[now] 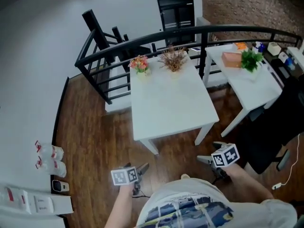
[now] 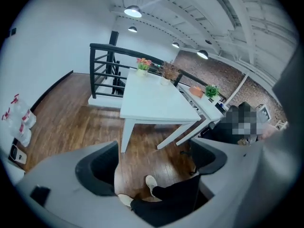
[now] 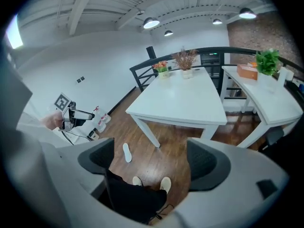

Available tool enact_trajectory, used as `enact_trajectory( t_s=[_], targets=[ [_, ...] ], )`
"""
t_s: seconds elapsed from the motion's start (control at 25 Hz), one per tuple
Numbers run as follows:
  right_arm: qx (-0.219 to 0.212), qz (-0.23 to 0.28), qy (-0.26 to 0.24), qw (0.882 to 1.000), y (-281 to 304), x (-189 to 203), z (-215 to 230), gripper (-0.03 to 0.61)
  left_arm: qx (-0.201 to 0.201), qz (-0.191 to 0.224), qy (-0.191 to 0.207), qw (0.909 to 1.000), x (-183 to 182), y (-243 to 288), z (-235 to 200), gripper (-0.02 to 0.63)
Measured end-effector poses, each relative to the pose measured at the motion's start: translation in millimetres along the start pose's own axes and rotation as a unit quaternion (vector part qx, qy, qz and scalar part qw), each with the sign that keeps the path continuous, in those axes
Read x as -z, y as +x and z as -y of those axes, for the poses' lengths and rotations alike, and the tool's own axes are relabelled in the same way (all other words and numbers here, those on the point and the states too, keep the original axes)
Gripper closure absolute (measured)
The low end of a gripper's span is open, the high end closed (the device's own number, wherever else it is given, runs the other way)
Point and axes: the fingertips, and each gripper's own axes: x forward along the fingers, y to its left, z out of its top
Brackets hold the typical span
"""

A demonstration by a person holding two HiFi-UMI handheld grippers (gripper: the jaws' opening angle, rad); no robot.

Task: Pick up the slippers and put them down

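Note:
One white slipper (image 3: 127,152) lies on the wooden floor beside the white table's near leg, seen only in the right gripper view. The person's two feet in pale footwear (image 3: 165,183) stand below the jaws. My left gripper (image 1: 141,175) is held in the air at the lower left of the head view, open, with only floor showing between its jaws (image 2: 156,163). My right gripper (image 1: 209,153) is held up at the lower right, also open and empty (image 3: 152,158). Neither gripper touches the slipper. A second slipper is not visible.
A white square table (image 1: 166,103) with two flower pots (image 1: 140,64) stands ahead. A second white table (image 1: 247,87) with a green plant is on the right. A black railing (image 1: 142,44) curves behind them. Bottles (image 1: 47,158) stand by the left wall. A black chair (image 1: 280,127) is at the right.

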Motion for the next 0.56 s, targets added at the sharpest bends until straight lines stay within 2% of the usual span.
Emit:
enact_trajectory(
  t_s=[0.24, 0.56],
  targets=[
    [-0.001, 0.009, -0.009, 1.0, -25, -15, 68, 0.089, 0.006, -0.003, 0.002, 1.0, -17, 46, 65, 0.138],
    [-0.012, 0.001, -0.016, 1.0, -20, -35, 89, 0.089, -0.007, -0.015, -0.003, 0.9999, -31, 58, 74, 0.138]
  ],
)
